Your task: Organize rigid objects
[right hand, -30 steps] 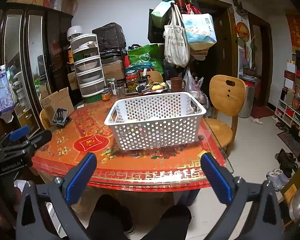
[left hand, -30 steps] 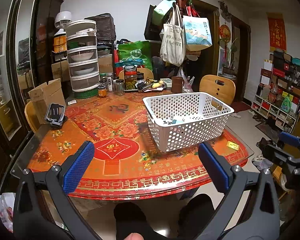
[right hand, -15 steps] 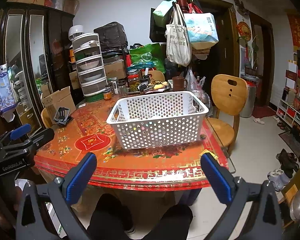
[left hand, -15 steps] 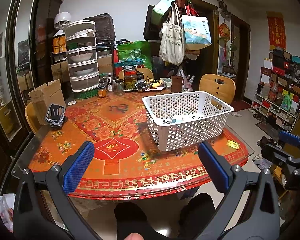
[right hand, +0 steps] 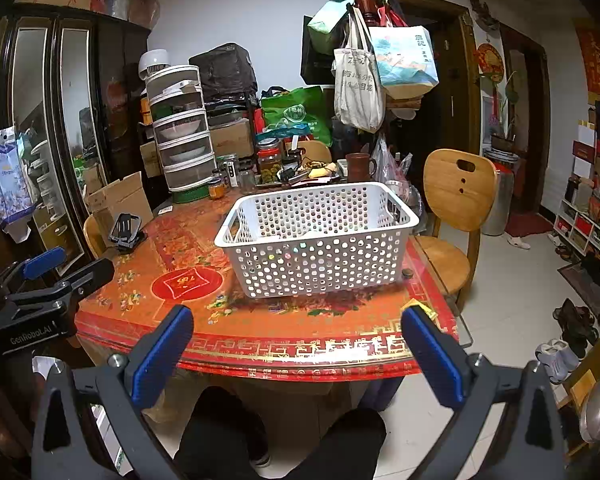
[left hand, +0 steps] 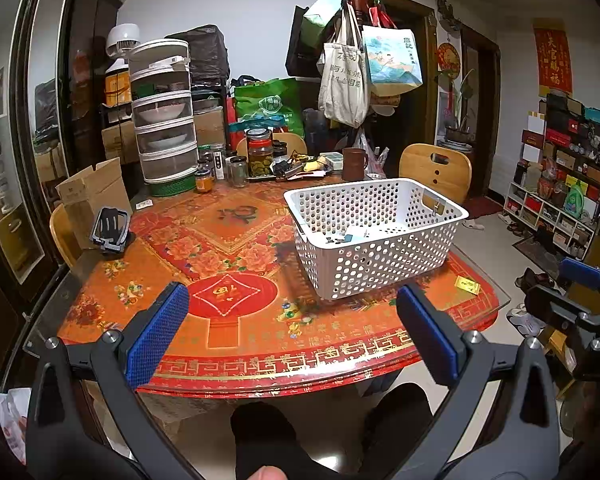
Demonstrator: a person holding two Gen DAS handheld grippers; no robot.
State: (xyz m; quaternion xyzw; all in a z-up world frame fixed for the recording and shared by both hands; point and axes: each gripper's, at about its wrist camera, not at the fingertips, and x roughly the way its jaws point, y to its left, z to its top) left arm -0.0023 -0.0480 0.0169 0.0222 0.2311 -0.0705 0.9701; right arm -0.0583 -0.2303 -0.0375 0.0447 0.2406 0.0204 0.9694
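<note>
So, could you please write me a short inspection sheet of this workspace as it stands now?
Surface: round table with red floral cover under glass.
Job's things: white perforated basket on the table, small items inside; yellow packet lies beside it.
Clutter: jars, brown mug, stacked food covers, black holder at the far and left edges.
Grippers: left gripper and right gripper both open, empty, short of the table.
Cables: nothing seen.
Surroundings: wooden chair, coat rack with bags, dark cabinet.

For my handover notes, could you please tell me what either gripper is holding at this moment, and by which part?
Nothing is held: the left gripper and the right gripper are both open and empty, short of the round red-patterned table.
</note>
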